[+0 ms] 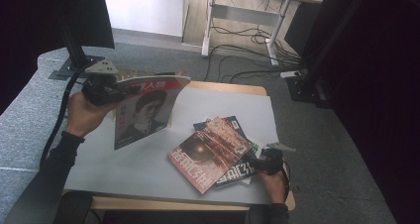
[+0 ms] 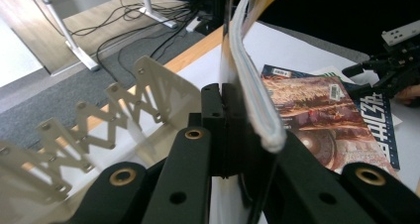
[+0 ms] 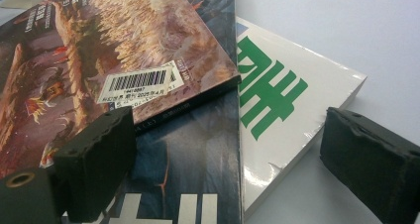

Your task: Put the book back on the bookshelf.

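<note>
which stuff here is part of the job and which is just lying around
Part of the job:
- portrait-cover magazine, lifted off the table, clamped in the left tongs
- pile of magazines on the table
- white book with green lettering under the pile, between the open right tongs
- white slotted rack

Just lying about:
- cables on the floor
- desk legs behind
</note>
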